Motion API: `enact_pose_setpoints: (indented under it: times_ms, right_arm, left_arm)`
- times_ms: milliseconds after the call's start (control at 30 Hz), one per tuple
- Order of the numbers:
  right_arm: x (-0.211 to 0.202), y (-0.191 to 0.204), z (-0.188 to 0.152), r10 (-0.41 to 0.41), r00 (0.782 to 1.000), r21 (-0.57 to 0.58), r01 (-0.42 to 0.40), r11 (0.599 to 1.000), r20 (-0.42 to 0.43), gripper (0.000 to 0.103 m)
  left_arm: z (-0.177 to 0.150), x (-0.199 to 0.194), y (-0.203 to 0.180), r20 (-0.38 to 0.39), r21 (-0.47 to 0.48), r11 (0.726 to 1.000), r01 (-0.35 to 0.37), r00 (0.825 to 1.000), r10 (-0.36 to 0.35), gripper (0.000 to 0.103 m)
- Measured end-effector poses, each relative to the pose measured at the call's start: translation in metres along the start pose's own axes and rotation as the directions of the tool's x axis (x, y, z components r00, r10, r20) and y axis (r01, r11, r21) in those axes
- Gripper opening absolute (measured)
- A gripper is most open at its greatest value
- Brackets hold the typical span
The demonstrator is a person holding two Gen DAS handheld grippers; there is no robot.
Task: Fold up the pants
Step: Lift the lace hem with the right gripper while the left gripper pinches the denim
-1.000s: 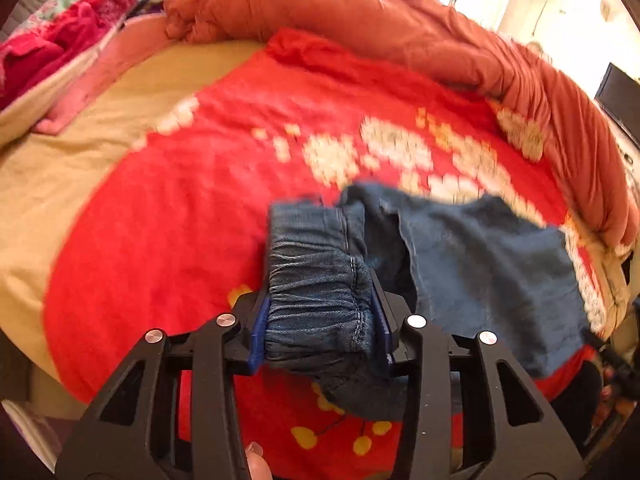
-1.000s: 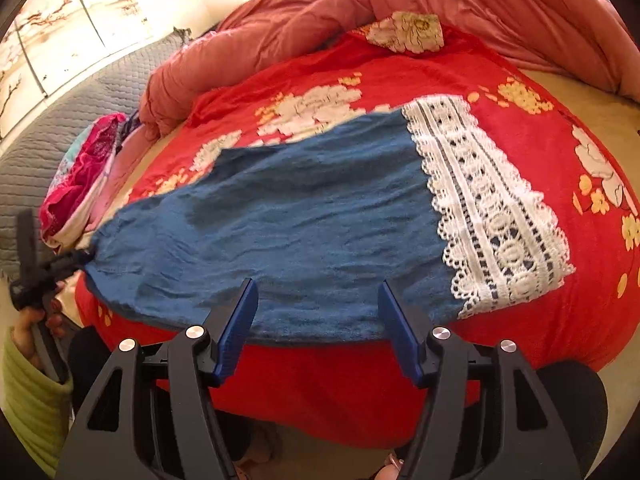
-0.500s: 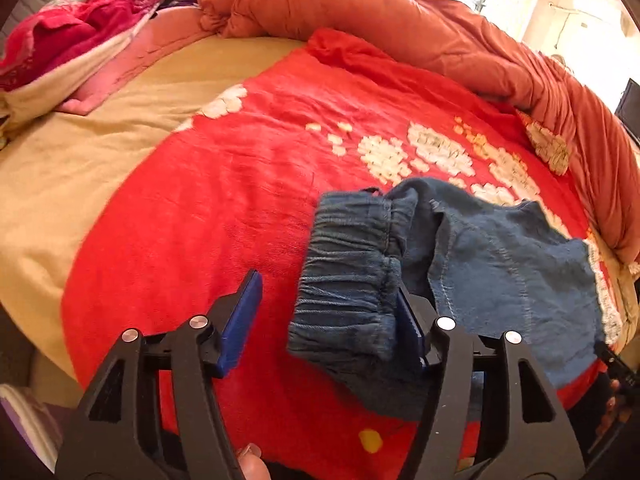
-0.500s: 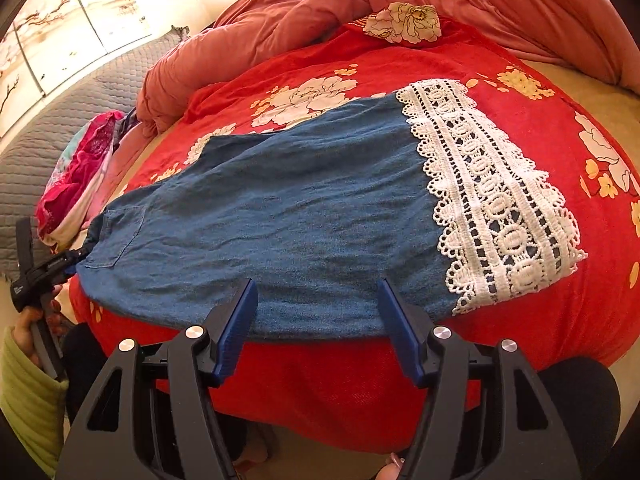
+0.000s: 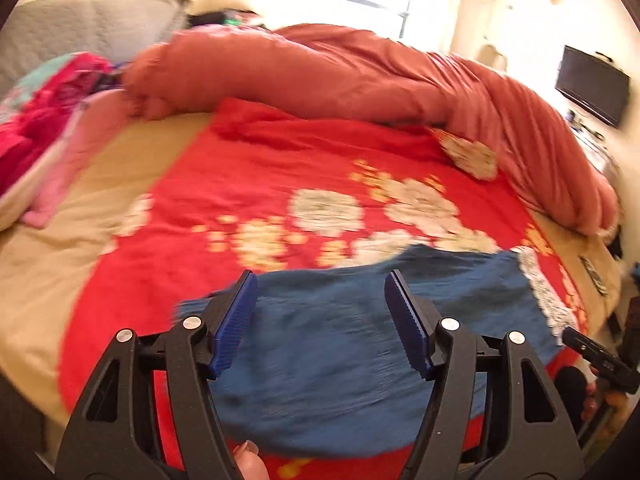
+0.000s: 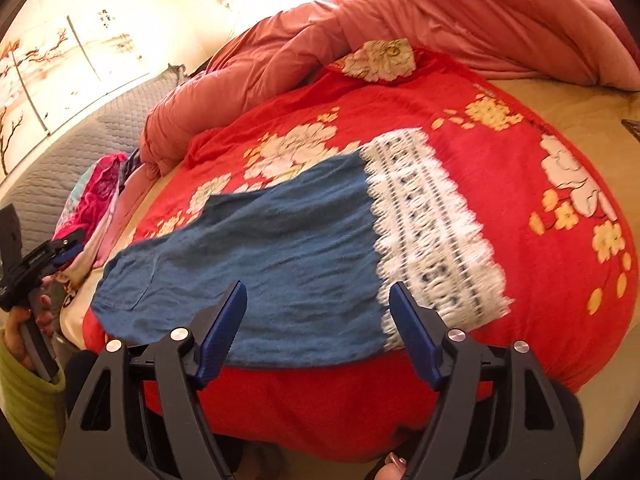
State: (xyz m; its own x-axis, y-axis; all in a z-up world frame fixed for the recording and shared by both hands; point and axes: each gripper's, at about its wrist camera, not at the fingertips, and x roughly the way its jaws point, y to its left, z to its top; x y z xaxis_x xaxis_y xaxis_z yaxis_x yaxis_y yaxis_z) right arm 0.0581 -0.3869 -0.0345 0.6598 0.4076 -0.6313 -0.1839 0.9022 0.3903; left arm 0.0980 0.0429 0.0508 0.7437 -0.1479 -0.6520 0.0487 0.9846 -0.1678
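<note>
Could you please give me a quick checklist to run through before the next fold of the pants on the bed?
1. Left gripper free of cloth: ok; its fingers have just been opening and nothing is between them.
2. Right gripper free of cloth: ok; its fingers have also just been opening, and it is empty.
3. Pants spread on the red blanket: ok, lying fairly flat with light wrinkles.
4. Lace hem laid out: ok.
5. Waistband edge lying straight: cannot tell, blurred.
6. Pants clear of the orange duvet: ok.
</note>
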Motion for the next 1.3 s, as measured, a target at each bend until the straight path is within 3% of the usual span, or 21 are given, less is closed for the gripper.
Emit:
enact_pose_setpoints:
  times_ms: [100, 267, 433, 533, 767, 933, 1033, 1100, 1300]
  right_arm:
    - [-0.003, -0.014, 0.01, -0.028, 1.0, 0.004, 0.028, 1.0, 0.008, 0.075]
    - [0.001, -0.037, 0.031, -0.07, 0.997, 0.018, 0.07, 0.997, 0.021, 0.075]
    - [0.008, -0.056, 0.074, -0.11, 0.992, 0.015, 0.109, 0.994, 0.061, 0.076]
    - [0.027, -0.06, 0.108, -0.124, 0.991, -0.008, 0.124, 0.992, 0.043, 0.078]
    - [0.075, -0.064, 0.175, -0.06, 0.998, -0.01, 0.061, 0.998, 0.009, 0.078]
    - [0.098, -0.073, 0.171, -0.016, 0.998, -0.02, 0.014, 1.0, -0.063, 0.078]
    - [0.103, -0.081, 0.162, -0.004, 0.994, -0.008, 0.003, 1.0, -0.111, 0.078]
    - [0.104, -0.084, 0.158, -0.003, 0.993, -0.013, 0.001, 1.0, -0.122, 0.078]
    - [0.111, -0.089, 0.146, 0.046, 0.987, -0.004, -0.047, 0.999, -0.152, 0.078]
  left_arm:
    - [0.012, 0.036, -0.034, -0.044, 0.063, 0.996, 0.068, 0.997, -0.066, 0.06]
    - [0.023, 0.098, -0.077, -0.148, 0.169, 0.979, 0.116, 0.985, -0.091, 0.061]
    - [0.035, 0.136, -0.093, -0.202, 0.24, 0.957, 0.163, 0.973, -0.115, 0.063]
    - [0.04, 0.151, -0.093, -0.235, 0.26, 0.949, 0.179, 0.965, -0.117, 0.064]
    - [0.049, 0.178, -0.098, -0.323, 0.273, 0.919, 0.286, 0.927, -0.192, 0.066]
    - [0.036, 0.193, -0.104, -0.397, 0.266, 0.877, 0.401, 0.874, -0.279, 0.066]
    - [0.032, 0.201, -0.107, -0.409, 0.288, 0.874, 0.392, 0.875, -0.258, 0.066]
    - [0.031, 0.206, -0.106, -0.393, 0.299, 0.88, 0.369, 0.888, -0.239, 0.066]
    - [0.023, 0.221, -0.098, -0.433, 0.279, 0.886, 0.37, 0.872, -0.227, 0.066]
